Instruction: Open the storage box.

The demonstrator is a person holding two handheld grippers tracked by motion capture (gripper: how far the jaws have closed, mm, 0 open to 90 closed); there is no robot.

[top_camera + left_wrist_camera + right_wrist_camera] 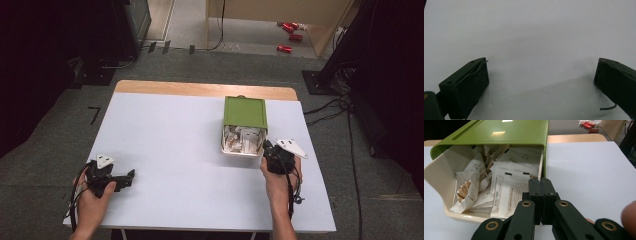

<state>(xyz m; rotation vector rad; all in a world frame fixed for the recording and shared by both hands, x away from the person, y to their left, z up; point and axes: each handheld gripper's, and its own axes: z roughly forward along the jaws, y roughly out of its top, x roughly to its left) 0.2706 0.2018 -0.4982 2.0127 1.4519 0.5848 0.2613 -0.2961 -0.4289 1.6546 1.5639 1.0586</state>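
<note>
A white table (175, 165) with a bare wooden strip along its far edge stands in the middle of the room, and a person sits at its near side with a gripper in each hand. Toward the far right of the tabletop sits a cream box (235, 149) with a green lid (245, 112); the lid covers the far part of it and leaves the near end uncovered, where a jumble of white paper packets (242, 140) shows, some crumpled, some flat with printed text.

The right gripper (541, 182) is at the near right corner of that box, its two black jaws pressed flat together with nothing visible between them. From its own camera the tips stand right at the box's right wall, just in front of the packets (506, 195); I cannot tell whether they touch the rim. In the high view the right hand (277, 182) holds the gripper just beside the box's near right corner, the grey three-cornered plate (291, 147) sticking out to the right.

The left gripper (131, 176) rests well apart from the box, at the near left of the table, in the left hand (95, 197). Its jaws stand wide apart over the bare white surface, with nothing between them.

On the floor beyond the table, far right, lie a few red cans (290, 30).
</note>
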